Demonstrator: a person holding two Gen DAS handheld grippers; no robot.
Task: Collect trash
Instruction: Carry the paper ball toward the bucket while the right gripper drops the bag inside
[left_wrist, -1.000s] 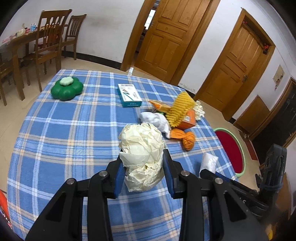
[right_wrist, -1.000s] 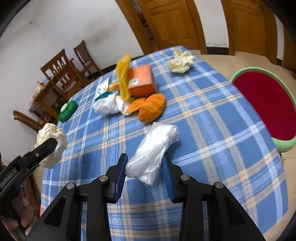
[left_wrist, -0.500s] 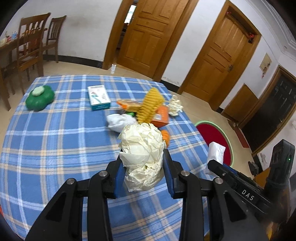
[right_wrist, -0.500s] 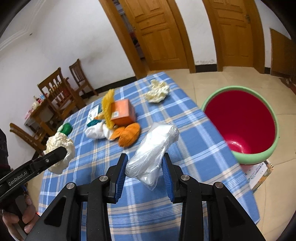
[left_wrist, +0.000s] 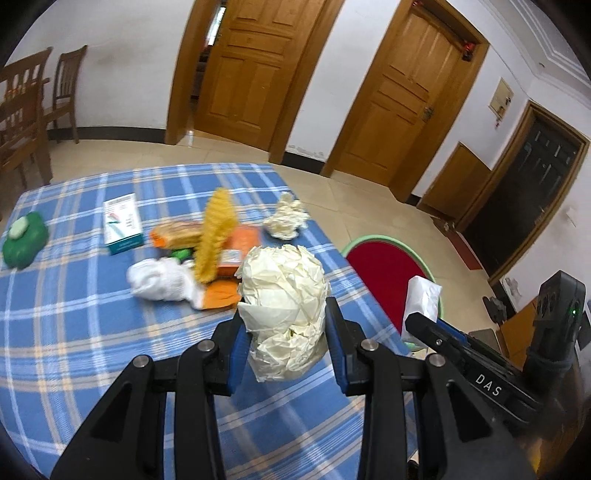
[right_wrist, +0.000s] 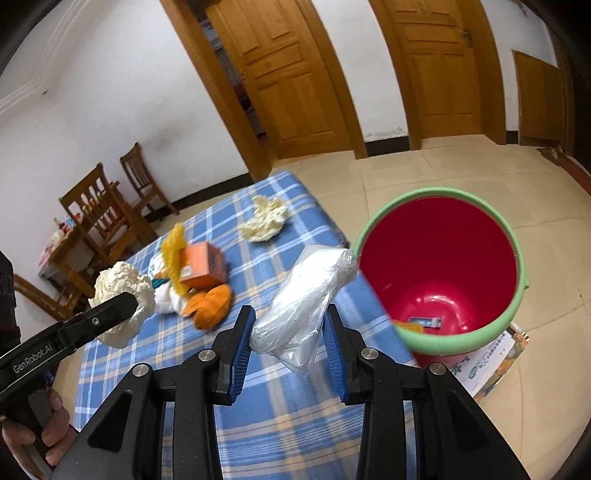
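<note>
Both tongs loaded. Left gripper is clenched on a crumpled cream paper ball, jaws pressing its lower half, ball bulging above them. Right gripper is clenched on a scrunched clear plastic bag, long axis running up and away from the jaws toward the bin. Both loads are lifted clear of the blue checked tablecloth. Target: red bin with green rim, standing on the floor just beyond the table's right edge, mouth open upward, a few scraps at its bottom. Right gripper is nearer; the bag's far tip overlaps the rim in the right view. The left must cross the table corner, with the right tool alongside: collision risk. Second paper wad lies near the far edge, uncollected.
</note>
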